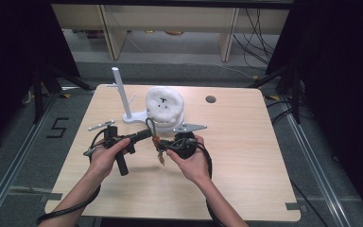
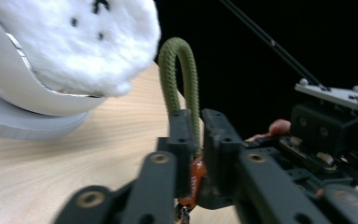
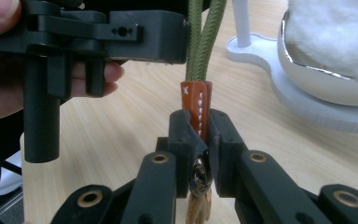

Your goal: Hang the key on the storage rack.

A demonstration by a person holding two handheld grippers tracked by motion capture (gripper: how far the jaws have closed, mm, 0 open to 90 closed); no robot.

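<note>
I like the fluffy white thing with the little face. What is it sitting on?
The fluffy white ball sits in a white bowl-shaped holder on the flat white base of the white stand. The fluff covers the holder's inside, so I cannot see what is underneath it.

Black numeral "5" (image 1: 57, 127) readable, marked on the grey floor left of the light wooden table (image 1: 246, 156), level with the table's middle. Small white "x" stitch mark (image 3: 185, 92) on the orange leather tab (image 3: 196, 108) of the olive-green cord loop, hanging just above that same table. Black dots and a short black "T"-like mark (image 1: 162, 100) on the fluffy white round cushion (image 1: 164, 104) at the table's far middle, forming a drawn face rather than lettering. No brand names, printed labels or other words legible anywhere on or around the table.
</note>
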